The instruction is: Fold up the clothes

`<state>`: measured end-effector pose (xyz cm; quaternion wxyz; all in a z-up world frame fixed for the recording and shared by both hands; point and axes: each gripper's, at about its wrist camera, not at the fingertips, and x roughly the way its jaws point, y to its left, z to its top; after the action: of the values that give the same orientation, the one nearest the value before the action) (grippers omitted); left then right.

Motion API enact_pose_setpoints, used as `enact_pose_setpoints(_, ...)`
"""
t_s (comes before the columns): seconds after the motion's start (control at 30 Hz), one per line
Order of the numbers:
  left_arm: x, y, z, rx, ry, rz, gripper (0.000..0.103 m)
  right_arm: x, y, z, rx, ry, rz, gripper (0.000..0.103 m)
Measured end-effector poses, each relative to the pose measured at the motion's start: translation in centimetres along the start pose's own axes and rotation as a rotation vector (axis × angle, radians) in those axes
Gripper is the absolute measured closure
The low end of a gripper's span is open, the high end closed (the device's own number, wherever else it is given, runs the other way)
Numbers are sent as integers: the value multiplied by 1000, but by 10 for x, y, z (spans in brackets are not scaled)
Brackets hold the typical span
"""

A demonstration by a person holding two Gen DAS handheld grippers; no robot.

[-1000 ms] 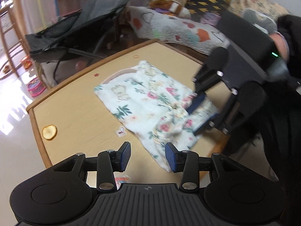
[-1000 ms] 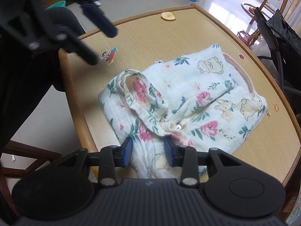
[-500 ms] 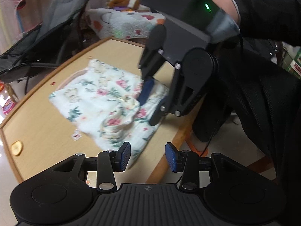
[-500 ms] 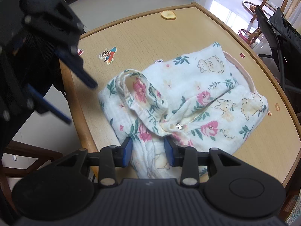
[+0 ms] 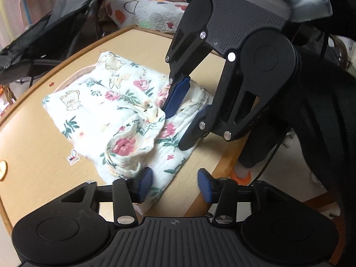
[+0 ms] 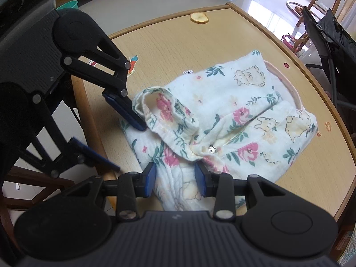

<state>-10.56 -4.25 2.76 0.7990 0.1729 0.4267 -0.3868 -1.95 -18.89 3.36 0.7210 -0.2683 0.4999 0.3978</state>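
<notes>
Jaws first: those of the right gripper are pinched on a bunched fold of the floral garment at the near edge of the desk, cloth filling the gap between the blue pads. On the left gripper the jaws stand partly apart and have just been opening; a corner of the cloth lies between them, one pad just beside the fabric and the other out past the desk's rim, neither pressing on anything. From the right wrist view that left gripper comes in from the side, one blue fingertip at the looped strap of the garment, the other hanging off the desk edge. The garment is a white piece printed with pink flowers, green leaves and little bears, lying rumpled and partly doubled over on the pale wooden desk, a metal snap showing near its middle. A few stickers dot the desk, and a round yellowish slice sits at its far edge, well apart from the cloth
</notes>
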Motion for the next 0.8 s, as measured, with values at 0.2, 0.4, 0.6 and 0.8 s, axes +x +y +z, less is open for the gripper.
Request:
enact_pose_setpoints(0.2,1,-1,-3,-23,-5,-7,51,-9,-1,-4,32,-30,-5,65)
enact_pose_setpoints(0.4,1,-2,-2,-34,0,1,51,-28,-4,-10,50,-78,-69,65)
enact_pose_setpoints(0.6,-1,0,-1,-58,2,7,51,-45,-9,-17,85,-126,-133,65)
enact_pose_setpoints(0.8,-1,5,0,-97,-7,12,51,-64,-2,-27,86,-163,-129,65)
